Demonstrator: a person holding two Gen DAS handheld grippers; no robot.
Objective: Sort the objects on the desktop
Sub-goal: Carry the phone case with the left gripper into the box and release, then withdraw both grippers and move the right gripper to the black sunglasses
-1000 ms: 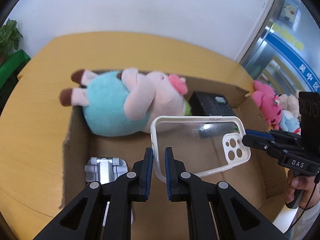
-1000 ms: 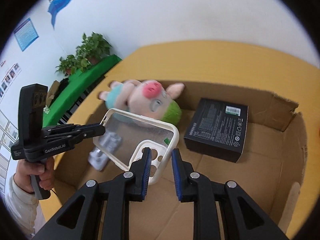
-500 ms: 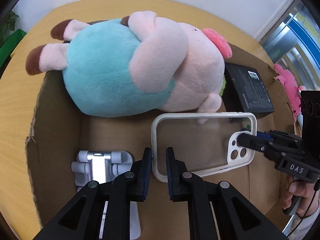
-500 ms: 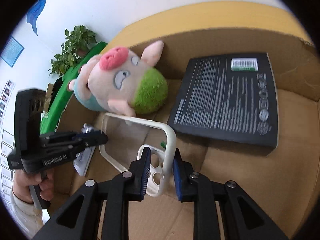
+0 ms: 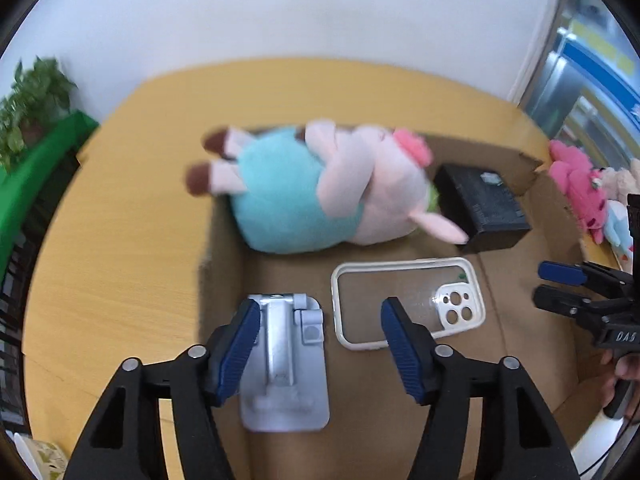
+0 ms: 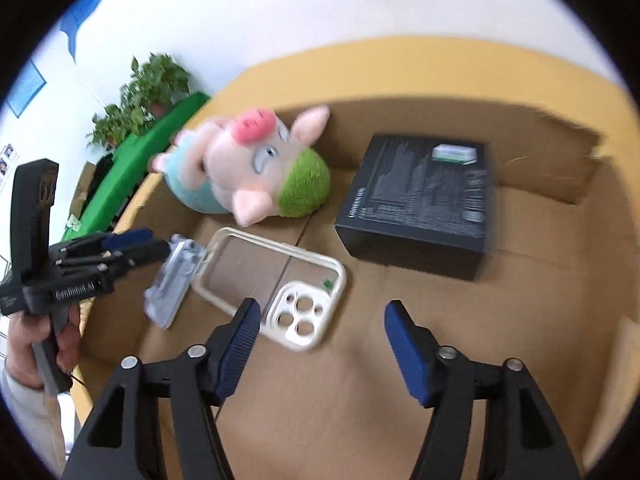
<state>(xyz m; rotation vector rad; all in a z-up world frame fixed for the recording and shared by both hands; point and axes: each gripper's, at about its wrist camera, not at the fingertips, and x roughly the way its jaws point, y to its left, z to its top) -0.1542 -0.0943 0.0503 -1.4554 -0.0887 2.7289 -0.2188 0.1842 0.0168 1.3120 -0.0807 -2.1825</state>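
A clear phone case with a cream rim [image 5: 408,303] [image 6: 276,284] lies flat on the floor of an open cardboard box [image 5: 516,312] [image 6: 400,380]. My left gripper [image 5: 320,344] is open and empty above the box, over the gap between a grey phone stand [image 5: 286,360] and the case. My right gripper [image 6: 322,344] is open and empty, just right of the case's camera end. Each gripper also shows in the other's view: the right [image 5: 560,288], the left [image 6: 132,248].
In the box lie a pink and teal plush pig [image 5: 320,196] [image 6: 248,168] and a black carton [image 5: 480,204] [image 6: 420,204]. The box sits on a yellow wooden table [image 5: 120,240]. Plush toys [image 5: 576,192] lie off right; plants [image 6: 140,96] stand behind.
Both grippers were shut on the phone case and lowered it into the box. Now both have opened and pulled back, and the case lies on the box floor.
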